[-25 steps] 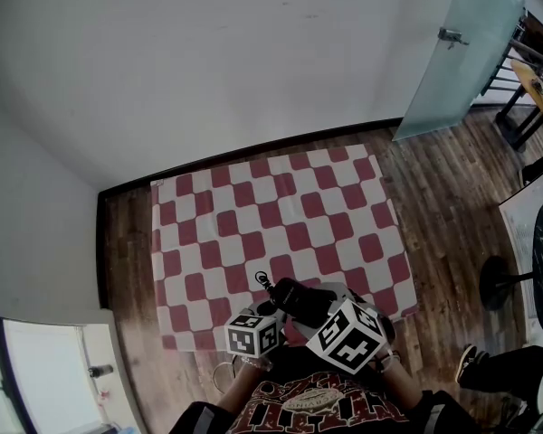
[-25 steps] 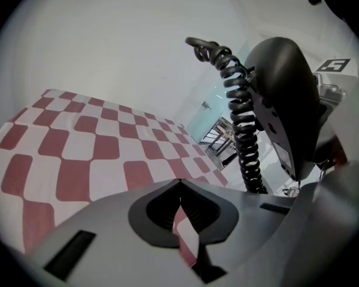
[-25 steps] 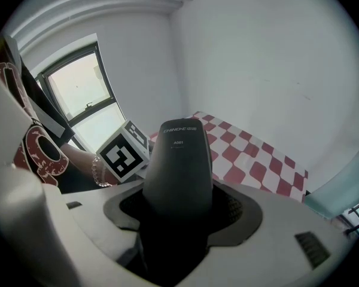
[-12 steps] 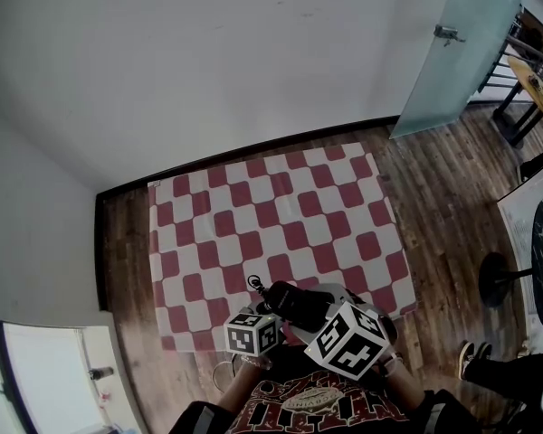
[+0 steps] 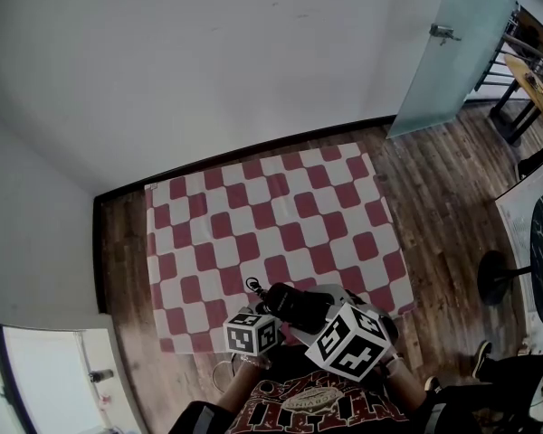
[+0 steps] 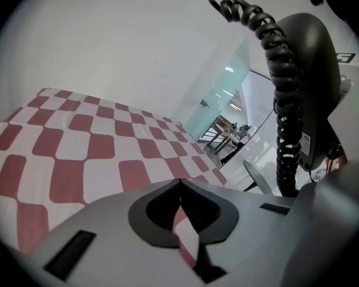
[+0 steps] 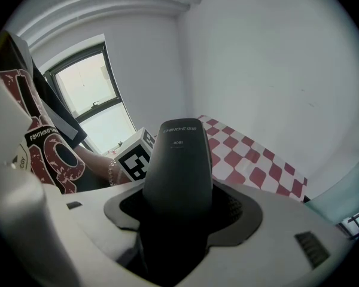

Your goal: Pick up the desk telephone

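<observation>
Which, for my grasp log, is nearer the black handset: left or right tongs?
Right. The right tongs clamp the handset; the left tongs, shut and empty, have it to their right.

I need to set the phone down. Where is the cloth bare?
Almost all of the checkered cloth is bare, from its far edge out to the wood floor on either side. Only the near edge is crowded: the telephone, the left gripper and the right gripper bunch there.
</observation>
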Motion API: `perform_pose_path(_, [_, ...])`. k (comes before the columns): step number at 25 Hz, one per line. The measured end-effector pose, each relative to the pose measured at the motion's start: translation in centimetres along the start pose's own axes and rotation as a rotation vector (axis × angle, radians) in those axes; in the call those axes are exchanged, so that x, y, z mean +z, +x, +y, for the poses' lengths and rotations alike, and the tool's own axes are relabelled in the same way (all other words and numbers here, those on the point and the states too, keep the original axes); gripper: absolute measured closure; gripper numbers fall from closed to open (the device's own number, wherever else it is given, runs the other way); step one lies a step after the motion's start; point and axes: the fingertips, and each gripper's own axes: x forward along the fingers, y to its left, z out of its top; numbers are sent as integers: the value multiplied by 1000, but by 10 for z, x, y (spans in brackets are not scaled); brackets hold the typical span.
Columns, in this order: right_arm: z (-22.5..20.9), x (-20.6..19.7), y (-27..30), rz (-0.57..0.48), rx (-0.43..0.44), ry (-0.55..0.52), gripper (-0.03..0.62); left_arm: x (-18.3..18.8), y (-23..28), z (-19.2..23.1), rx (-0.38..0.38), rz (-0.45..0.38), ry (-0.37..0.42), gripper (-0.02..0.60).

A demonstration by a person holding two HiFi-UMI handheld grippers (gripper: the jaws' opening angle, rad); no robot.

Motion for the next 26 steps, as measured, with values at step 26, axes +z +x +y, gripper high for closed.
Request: perform_pose_path(26, [1, -2, 1, 2, 10, 1, 309, -2, 1, -2, -1, 7, 1, 572])
